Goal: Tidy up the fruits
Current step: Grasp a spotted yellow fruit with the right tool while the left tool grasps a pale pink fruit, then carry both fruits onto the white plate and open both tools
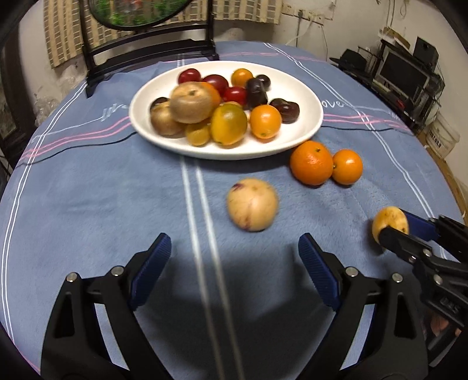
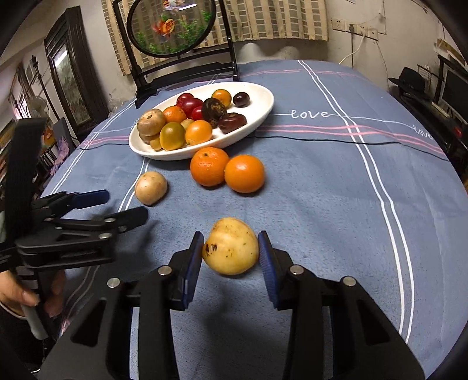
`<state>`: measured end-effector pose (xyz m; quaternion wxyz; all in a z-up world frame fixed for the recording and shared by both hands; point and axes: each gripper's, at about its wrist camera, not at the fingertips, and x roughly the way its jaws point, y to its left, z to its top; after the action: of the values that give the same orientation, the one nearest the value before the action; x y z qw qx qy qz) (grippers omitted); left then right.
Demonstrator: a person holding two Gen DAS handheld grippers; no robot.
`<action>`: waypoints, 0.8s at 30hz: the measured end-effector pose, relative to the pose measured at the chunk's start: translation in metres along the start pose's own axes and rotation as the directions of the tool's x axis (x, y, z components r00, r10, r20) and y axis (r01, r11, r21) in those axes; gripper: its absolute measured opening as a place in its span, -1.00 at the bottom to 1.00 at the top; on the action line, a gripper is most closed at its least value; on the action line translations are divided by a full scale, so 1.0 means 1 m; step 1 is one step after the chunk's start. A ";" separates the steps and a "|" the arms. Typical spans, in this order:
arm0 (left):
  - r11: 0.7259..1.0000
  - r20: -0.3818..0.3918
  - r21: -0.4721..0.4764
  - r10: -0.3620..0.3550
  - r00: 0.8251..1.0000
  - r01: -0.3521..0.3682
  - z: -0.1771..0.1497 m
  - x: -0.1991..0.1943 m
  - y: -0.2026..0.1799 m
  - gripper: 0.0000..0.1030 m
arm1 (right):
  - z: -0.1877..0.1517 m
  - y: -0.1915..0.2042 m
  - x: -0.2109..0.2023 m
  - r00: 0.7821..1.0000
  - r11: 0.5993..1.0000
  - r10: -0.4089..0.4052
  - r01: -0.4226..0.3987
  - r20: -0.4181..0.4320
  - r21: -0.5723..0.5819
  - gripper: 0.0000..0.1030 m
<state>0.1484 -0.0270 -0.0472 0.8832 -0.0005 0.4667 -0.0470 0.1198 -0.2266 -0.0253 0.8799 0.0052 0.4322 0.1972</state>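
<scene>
My right gripper (image 2: 231, 238) is shut on a yellow, brown-speckled fruit (image 2: 231, 251), both blue pads pressed against its sides. The left wrist view shows the same gripper (image 1: 395, 225) and fruit (image 1: 389, 217) at the right edge. My left gripper (image 1: 234, 242) is open and holds nothing. A pale round fruit (image 1: 253, 204) lies on the cloth just beyond its fingertips. From the right wrist, the left gripper (image 2: 125, 204) sits near that pale fruit (image 2: 150, 187). Two oranges (image 1: 311, 163) (image 2: 244, 174) lie touching beside a white plate (image 1: 292, 140) (image 2: 260, 96) piled with several fruits.
A blue striped cloth (image 2: 321, 190) covers the round table. A dark-framed round screen (image 2: 172, 26) stands behind the plate. Black shelves with electronics (image 1: 403, 73) stand off the table's right side. A person's hand (image 2: 26, 295) grips the left gripper's handle.
</scene>
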 end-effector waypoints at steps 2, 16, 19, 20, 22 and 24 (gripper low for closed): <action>1.000 -0.004 0.013 0.010 1.000 -0.010 0.004 0.006 -0.005 0.73 | 0.000 -0.002 -0.002 1.000 1.000 0.007 -0.007 0.008 0.003 -0.25; 0.998 0.009 0.057 0.009 1.000 -0.010 0.016 0.021 -0.018 -0.23 | -0.004 -0.006 0.001 1.000 1.000 0.005 -0.005 -0.016 0.000 -0.25; 0.998 0.008 0.056 -0.001 1.000 0.000 0.015 0.019 -0.017 -0.23 | -0.004 -0.004 0.006 0.998 0.999 -0.047 0.046 -0.038 -0.026 -0.25; 0.999 0.008 0.054 -0.005 1.000 0.005 0.014 0.019 -0.017 -0.23 | -0.005 -0.004 0.009 0.997 0.998 -0.061 0.060 -0.045 -0.028 -0.23; 0.999 0.007 0.049 -0.015 1.000 0.015 0.014 0.019 -0.014 -0.23 | -0.005 -0.004 0.012 0.996 0.997 -0.076 0.074 -0.050 -0.032 -0.21; 0.999 0.006 0.041 -0.026 1.000 0.025 0.013 0.019 -0.012 -0.23 | -0.006 -0.003 0.011 0.996 0.997 -0.074 0.072 -0.039 -0.037 -0.24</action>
<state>0.1691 -0.0415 -0.0546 0.8840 0.0113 0.4625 -0.0677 0.1220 -0.2261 -0.0381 0.8775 -0.0304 0.4463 0.1727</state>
